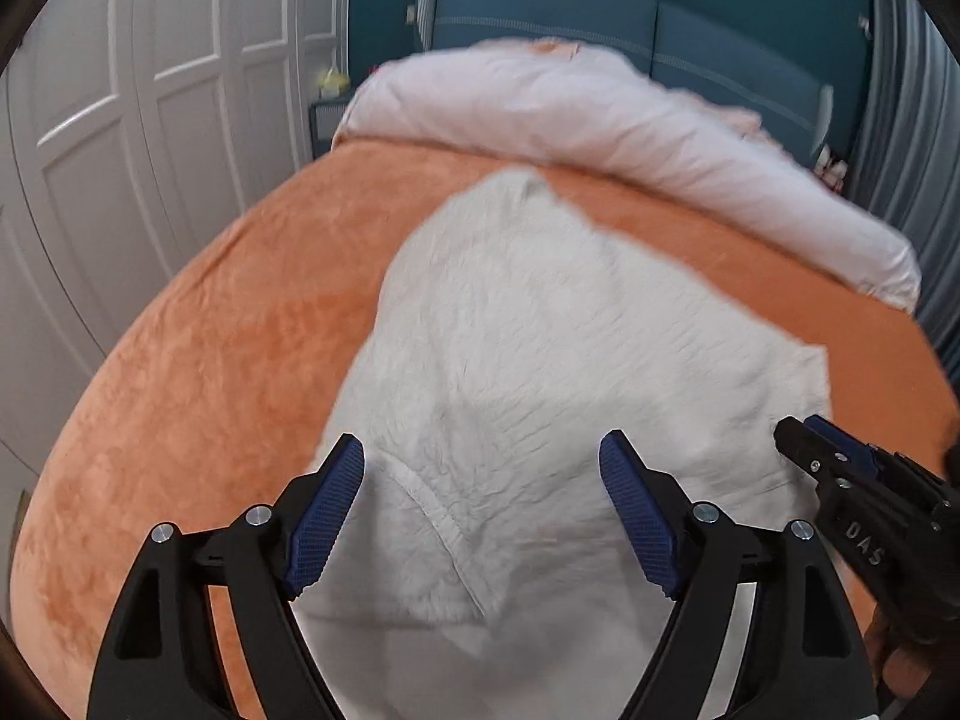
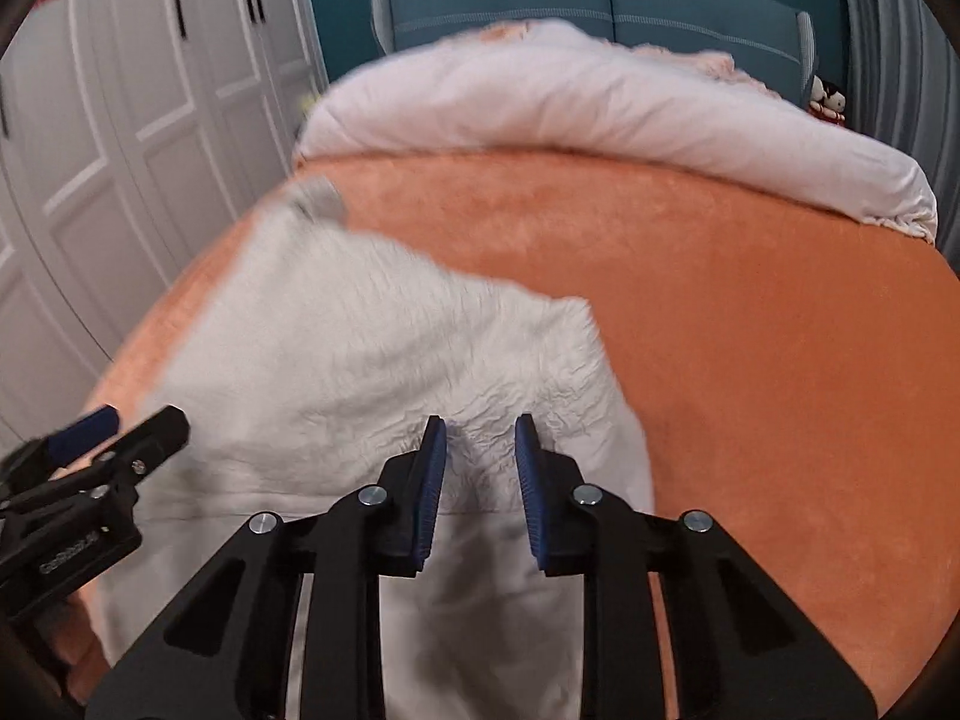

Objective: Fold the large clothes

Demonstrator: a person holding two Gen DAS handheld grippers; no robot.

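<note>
Spread wide over the near hem of the white garment, the left gripper is seen holding nothing, while the right gripper is narrowed about a raised pleat, contact not discernible. With the garment laid on the orange bedspread, a lopsided fold could be caused by 1 corner being lifted alone.

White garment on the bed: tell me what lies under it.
The white garment lies on an orange blanket, visible all around it. Anything beneath its middle is covered.
</note>
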